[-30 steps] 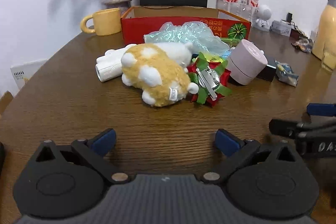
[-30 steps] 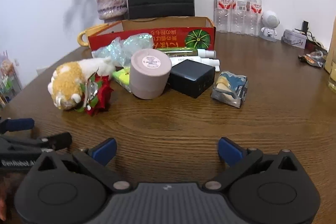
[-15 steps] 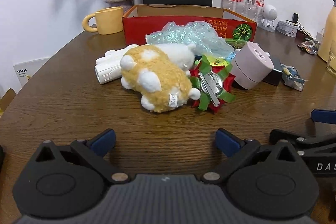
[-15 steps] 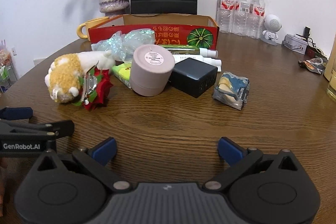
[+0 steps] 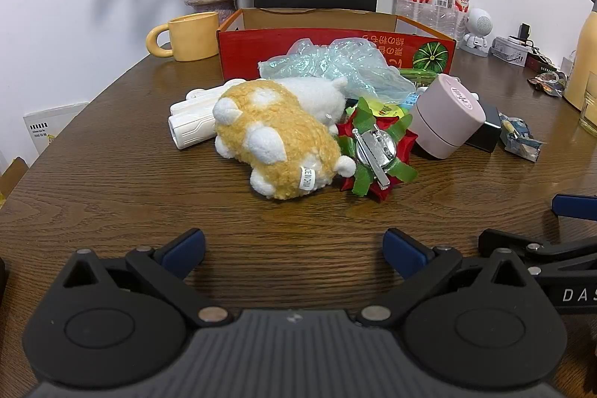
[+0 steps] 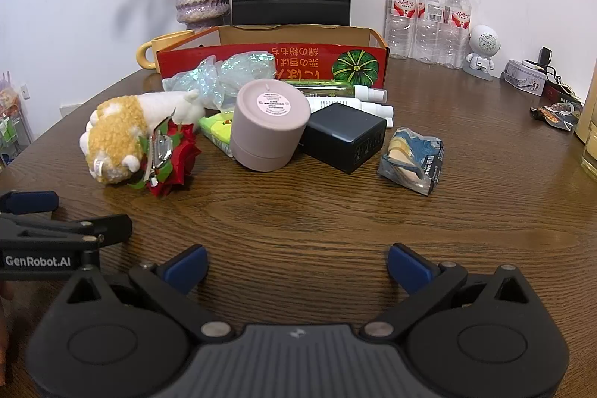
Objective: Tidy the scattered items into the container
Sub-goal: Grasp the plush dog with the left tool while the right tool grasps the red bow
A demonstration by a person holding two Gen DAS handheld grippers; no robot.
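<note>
Open left claw (image 5: 294, 250) empty, plush toy (image 5: 274, 137) ahead, red box (image 5: 335, 43) behind

Black grippers (image 5: 294, 248), blue-padded jaws

The plush toy (image 5: 268, 133) lies left of the round tub (image 5: 446, 116), both before the box (image 5: 335, 36).

Mounted low behind each pair of jaws, near the counter's (image 5: 112, 196) front edge, facing its far edge. Left view sits leftward, right rightward; both share the toy (image 5: 272, 137) (image 6: 115, 140) and red box (image 5: 335, 43) (image 6: 272, 62).
</note>
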